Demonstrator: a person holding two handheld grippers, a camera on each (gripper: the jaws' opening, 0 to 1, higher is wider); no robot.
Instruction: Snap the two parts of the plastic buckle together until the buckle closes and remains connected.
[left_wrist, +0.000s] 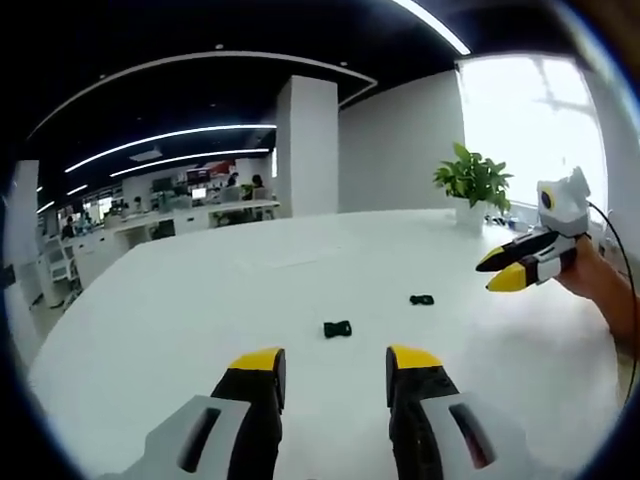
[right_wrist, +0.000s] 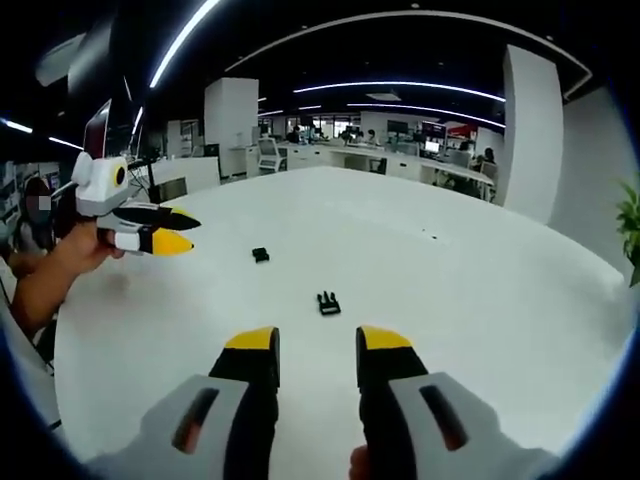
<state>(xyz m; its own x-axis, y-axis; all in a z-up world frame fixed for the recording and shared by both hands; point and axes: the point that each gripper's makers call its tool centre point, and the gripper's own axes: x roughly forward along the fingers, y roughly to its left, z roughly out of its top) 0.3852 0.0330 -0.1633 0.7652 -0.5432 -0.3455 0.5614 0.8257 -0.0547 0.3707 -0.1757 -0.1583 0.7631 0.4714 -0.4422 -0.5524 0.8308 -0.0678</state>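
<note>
While both buckle halves lie apart on the table (left_wrist: 150, 330), the left gripper (left_wrist: 335, 362) hangs wide and empty above the socket (left_wrist: 338, 328); the right gripper (right_wrist: 317, 340), equally wide, faces the prong (right_wrist: 328, 303); pickup pending; each must descend and grasp.

Small black buckle parts on a white table, too tiny to read.

In the left gripper view, two buckle halves (left_wrist: 338, 328) (left_wrist: 421, 299) near centre show no prongs or slots. A forearm (left_wrist: 612, 292) is cut off at the right edge. Distant desks (left_wrist: 190, 215) at upper left are blurred. In the right gripper view, a potted plant (right_wrist: 630, 232) is clipped at the right edge.
</note>
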